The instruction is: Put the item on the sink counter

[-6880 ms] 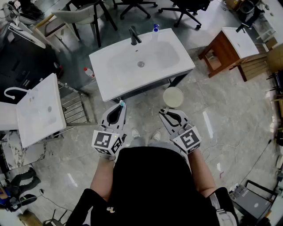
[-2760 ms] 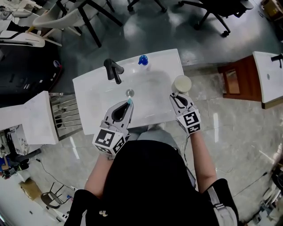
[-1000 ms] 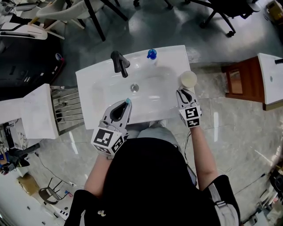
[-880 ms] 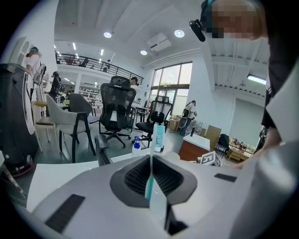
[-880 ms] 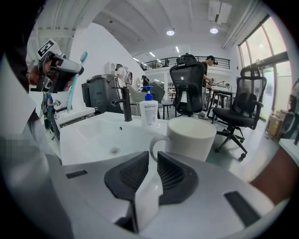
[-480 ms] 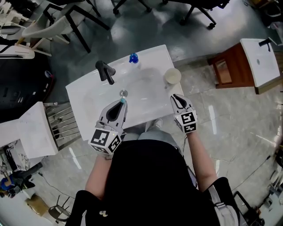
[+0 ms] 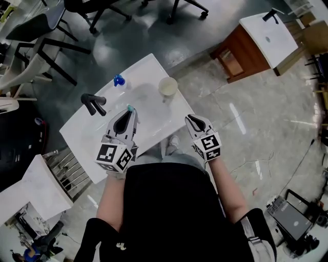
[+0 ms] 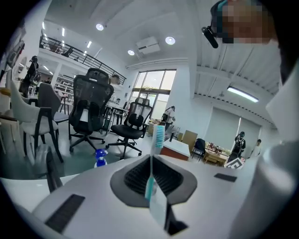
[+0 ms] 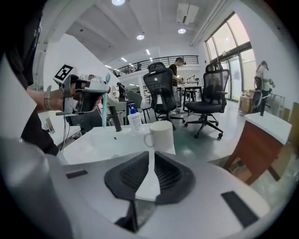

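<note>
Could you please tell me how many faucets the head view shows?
2: one faucet on the sink counter ahead, a second faucet on the upper-right sink; others may be hidden.

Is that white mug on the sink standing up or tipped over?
Upright. The mug stands on its base on the sink counter, handle at the side; from above, its round mouth faces up.

Left tool point(image 7: 127, 113) clamped, right tool point(image 7: 191, 118) closed — both held forward, level.
</note>
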